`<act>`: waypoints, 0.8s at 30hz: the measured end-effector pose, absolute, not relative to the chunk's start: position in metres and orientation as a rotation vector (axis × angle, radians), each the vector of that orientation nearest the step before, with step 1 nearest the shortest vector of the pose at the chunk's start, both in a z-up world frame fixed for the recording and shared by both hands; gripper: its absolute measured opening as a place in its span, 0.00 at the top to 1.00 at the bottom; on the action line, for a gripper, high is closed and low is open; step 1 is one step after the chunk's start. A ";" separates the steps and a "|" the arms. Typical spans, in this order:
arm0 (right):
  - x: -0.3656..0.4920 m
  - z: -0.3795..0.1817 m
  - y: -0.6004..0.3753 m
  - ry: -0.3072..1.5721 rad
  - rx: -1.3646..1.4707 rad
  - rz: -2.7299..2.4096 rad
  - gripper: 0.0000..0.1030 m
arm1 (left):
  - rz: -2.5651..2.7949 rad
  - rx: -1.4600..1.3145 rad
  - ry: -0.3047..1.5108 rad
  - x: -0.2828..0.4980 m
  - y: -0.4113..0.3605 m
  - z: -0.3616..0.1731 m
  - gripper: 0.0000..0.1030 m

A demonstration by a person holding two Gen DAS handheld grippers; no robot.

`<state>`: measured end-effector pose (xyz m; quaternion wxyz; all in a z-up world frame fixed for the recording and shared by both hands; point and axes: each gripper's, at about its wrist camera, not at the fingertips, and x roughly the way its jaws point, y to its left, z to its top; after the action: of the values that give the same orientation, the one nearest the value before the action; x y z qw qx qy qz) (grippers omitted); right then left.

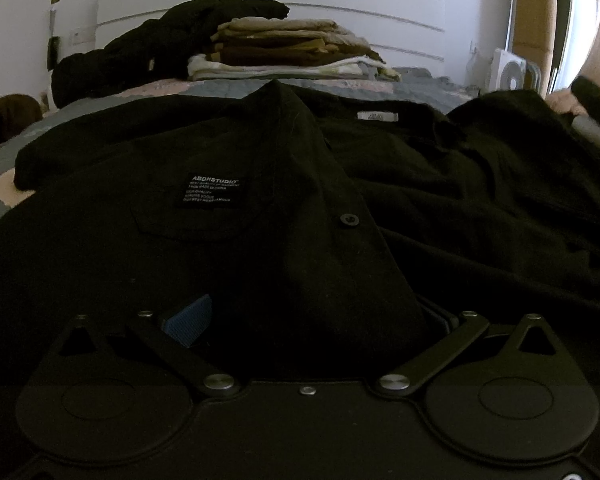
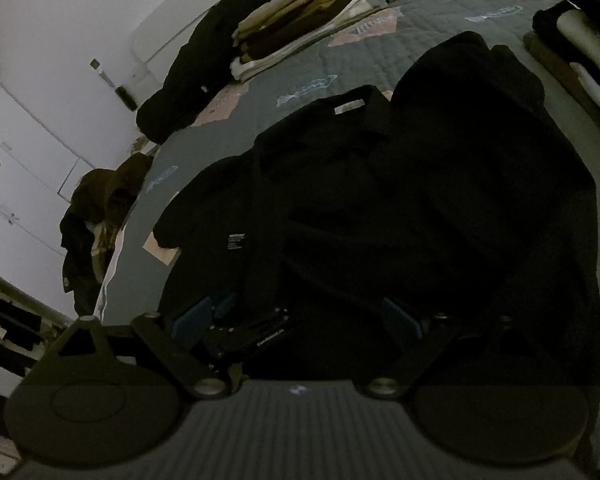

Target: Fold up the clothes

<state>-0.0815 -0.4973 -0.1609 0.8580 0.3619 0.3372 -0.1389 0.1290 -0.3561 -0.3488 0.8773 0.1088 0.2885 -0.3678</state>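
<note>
Clearly the black button-front shirt (image 1: 284,184) lies spread on the grey quilted bed (image 2: 380,36), its near hem pinched in the left gripper (image 1: 300,320) for folding; the right gripper (image 2: 300,316) hovers with fingers wide, empty.

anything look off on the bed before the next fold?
The black shirt isn't flat: its right half is bunched in a rumpled heap, and fabric is draped between the left gripper fingers. The folded stack near the headboard looks tidy; a dark garment lies loose beside it.
</note>
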 end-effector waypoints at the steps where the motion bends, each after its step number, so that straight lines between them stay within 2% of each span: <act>1: -0.082 -0.160 -0.498 0.707 0.757 -0.291 0.11 | -0.764 0.240 0.611 0.129 -0.358 -0.346 0.00; 5: -0.085 -0.156 -0.502 0.702 0.752 -0.295 0.11 | -0.694 0.212 0.782 0.142 -0.365 -0.319 0.00; 8: -0.084 -0.156 -0.506 0.702 0.752 -0.311 0.11 | -0.649 0.193 0.883 0.151 -0.368 -0.279 0.00; 14: -0.076 -0.149 -0.504 0.706 0.720 -0.333 0.11 | -0.608 0.334 0.694 0.132 -0.363 -0.167 0.00; 17: -0.073 -0.141 -0.498 0.699 0.691 -0.328 0.11 | -0.606 0.354 0.697 0.124 -0.354 -0.128 0.00; 24: -0.068 -0.122 -0.488 0.697 0.613 -0.343 0.11 | -0.613 0.364 0.747 0.101 -0.327 -0.094 0.00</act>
<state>-0.0682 -0.4879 -0.1219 0.8802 0.2940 0.3343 -0.1644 0.1014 -0.3274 -0.0940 0.8696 0.1742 0.3573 -0.2928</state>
